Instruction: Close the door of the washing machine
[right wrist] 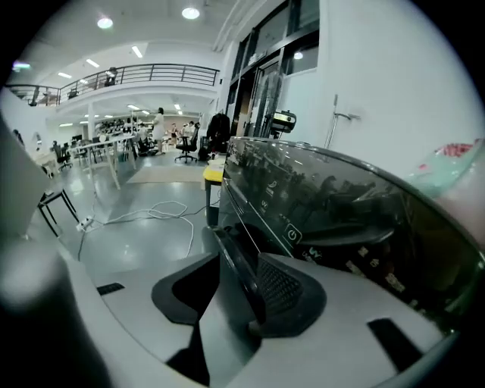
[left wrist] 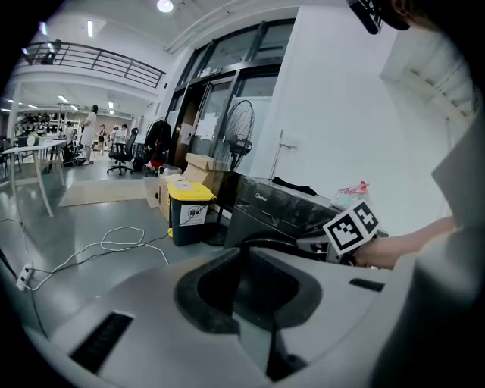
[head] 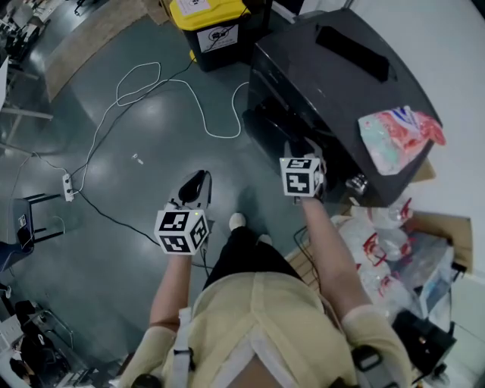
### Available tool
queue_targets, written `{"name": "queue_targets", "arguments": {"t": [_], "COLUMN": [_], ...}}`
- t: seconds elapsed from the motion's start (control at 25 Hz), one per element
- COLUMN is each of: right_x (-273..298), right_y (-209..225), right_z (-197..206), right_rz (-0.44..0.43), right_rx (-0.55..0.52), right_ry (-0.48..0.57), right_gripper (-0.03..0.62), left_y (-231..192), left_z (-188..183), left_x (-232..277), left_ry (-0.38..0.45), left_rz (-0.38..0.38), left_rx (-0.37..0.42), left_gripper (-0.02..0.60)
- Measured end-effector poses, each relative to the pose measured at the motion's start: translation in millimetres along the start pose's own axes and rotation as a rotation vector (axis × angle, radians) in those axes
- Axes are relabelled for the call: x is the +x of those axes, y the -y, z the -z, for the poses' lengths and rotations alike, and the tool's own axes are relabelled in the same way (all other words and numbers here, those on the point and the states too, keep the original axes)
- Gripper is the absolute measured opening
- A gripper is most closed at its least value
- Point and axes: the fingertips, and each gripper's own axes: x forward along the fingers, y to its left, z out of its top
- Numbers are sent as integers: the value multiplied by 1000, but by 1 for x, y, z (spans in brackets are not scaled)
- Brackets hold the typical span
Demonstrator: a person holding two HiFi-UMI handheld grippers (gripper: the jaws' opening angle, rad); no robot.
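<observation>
Two grippers show in the head view: the left gripper [head: 193,182] hangs over the floor [head: 114,250], apart from the washer [head: 333,83]; the right gripper [head: 305,148] is at its front. Left gripper view: jaws together, empty. Right gripper view: jaws clamp the door [right wrist: 236,261] edge, which stands out from the washer's front.

Dim, blue-tinted head view; soft shadows lie on the glossy grey floor [head: 174,144]. Both gripper views curve strongly toward black, vignetted corners. Round white ceiling lamps [right wrist: 189,13] glare overhead, and the shiny black washing machine panel [right wrist: 341,197] carries murky reflections. Nearest parts blur.
</observation>
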Motion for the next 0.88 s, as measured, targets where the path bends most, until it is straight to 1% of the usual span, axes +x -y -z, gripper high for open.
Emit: {"name": "queue_targets", "arguments": {"t": [0.2, 0.52, 0.76, 0.88], "right_x": [-30, -71, -95, -100], "right_y": [3, 10, 11, 16], "right_z": [1, -1, 1, 5], "right_rz": [-33, -77, -120, -122], "right_rx": [40, 88, 127, 127], "right_ry": [47, 115, 135, 148], "right_gripper": [150, 150, 150, 149], "left_y": [12, 37, 50, 54], "left_z": [-2, -6, -8, -12], "left_x": [-3, -9, -13, -13], "left_ry": [13, 27, 33, 38], "left_rz": [-4, -6, -12, -13], "left_rx": [-29, -32, -33, -28], "left_gripper": [40, 40, 40, 40]}}
